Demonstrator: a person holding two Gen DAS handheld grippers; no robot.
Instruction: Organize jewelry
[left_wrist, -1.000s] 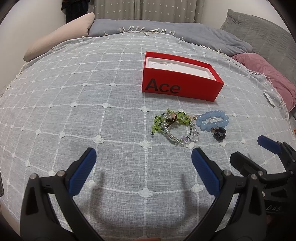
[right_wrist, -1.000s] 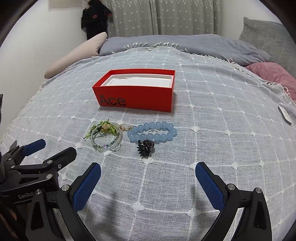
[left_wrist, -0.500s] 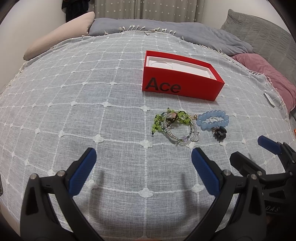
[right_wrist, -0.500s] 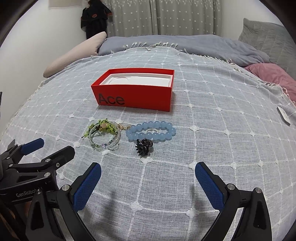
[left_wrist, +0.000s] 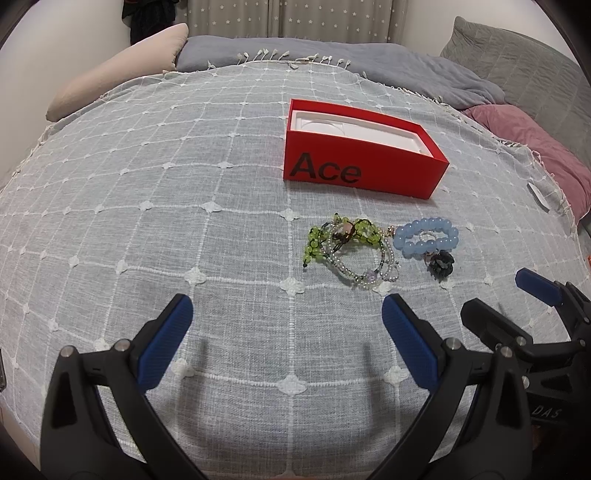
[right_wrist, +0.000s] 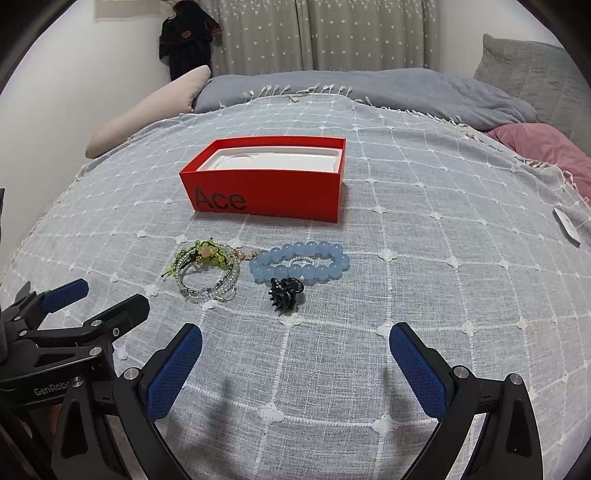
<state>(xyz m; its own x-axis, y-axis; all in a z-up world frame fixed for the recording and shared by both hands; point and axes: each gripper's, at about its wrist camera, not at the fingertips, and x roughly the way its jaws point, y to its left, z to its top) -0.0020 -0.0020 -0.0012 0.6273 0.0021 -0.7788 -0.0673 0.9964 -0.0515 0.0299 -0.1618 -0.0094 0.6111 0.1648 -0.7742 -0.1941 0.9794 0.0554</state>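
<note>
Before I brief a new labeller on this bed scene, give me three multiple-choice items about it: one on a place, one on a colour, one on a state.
1. Where does the dark flower-shaped piece lie?
A. inside the box
B. on the cloth, just in front of the blue bead bracelet
C. on the pink pillow

2. What colour is the box marked "Ace"?
A. red
B. green
C. black

3. How is the right hand-held gripper?
A. shut on a bracelet
B. shut, empty
C. open, empty

Answers:
1 B: it sits on the cloth on the near side of the blue beads.
2 A: its walls are red around a white tray.
3 C: its blue pads stand wide apart above bare cloth.
</note>
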